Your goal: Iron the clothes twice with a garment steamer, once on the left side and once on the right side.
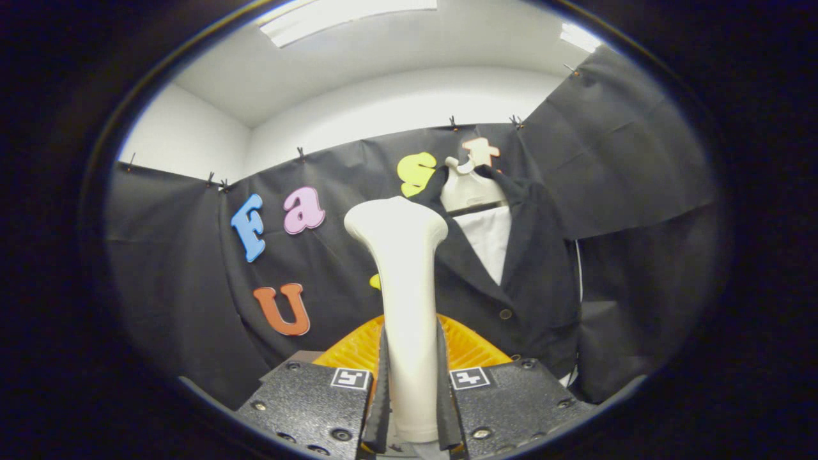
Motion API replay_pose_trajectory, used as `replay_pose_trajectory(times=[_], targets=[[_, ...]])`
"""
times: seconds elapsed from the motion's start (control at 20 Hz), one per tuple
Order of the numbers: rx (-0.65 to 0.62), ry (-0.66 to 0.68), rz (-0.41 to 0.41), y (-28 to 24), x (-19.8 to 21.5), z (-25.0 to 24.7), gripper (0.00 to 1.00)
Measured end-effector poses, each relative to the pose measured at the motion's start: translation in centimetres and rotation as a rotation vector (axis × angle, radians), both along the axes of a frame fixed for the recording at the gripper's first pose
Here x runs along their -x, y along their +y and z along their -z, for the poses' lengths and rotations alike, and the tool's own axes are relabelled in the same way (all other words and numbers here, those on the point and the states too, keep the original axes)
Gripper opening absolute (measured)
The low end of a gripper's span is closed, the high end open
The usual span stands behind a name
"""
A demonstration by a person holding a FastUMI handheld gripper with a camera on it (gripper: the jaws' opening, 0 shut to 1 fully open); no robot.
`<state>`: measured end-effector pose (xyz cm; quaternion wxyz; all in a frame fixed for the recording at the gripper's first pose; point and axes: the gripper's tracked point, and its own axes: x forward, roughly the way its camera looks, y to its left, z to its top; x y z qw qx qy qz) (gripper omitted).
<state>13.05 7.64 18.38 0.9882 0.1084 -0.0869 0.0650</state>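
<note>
The gripper (412, 396), seen from behind and along its length, stands upright with both fingers (382, 396) pressed against the slim white plastic handle of the garment steamer (406, 300); the handle rises between them and flares into a broad rounded head that sits level with the garment's shoulder. Behind the handle's lower part an orange ribbed plastic piece (470, 348) fans out to either side, its purpose unclear. Just to the right of the steamer head, and beyond it, hangs the black buttoned jacket (537, 268) over a white inner shirt (489, 239), carried on a white moulded hanger (470, 185) against the booth's dark cloth wall. The steamer head appears near the jacket's left shoulder and lapel, though contact with the fabric cannot be confirmed. The step in hand is judged to be the approach to, or the start of, the left-side pass. The next move likely calls for bringing the head flat against the left front panel and drawing it steadily down, then repeating on the right panel past the buttons.
</note>
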Motion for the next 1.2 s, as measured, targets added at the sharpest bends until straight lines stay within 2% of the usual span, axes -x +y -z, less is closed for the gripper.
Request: replay_pose_trajectory(times=[0.3,0.6,0.9,1.2], targets=[[0.035,0.006,0.086,-2.2,-5.3,-1.8,0.32],[0.105,0.071,0.148,-3.3,-10.8,0.0,0.32],[0.169,0.135,0.164,-2.9,-12.6,4.2,0.33],[0.189,0.174,0.183,-3.6,-12.5,7.0,0.32]])
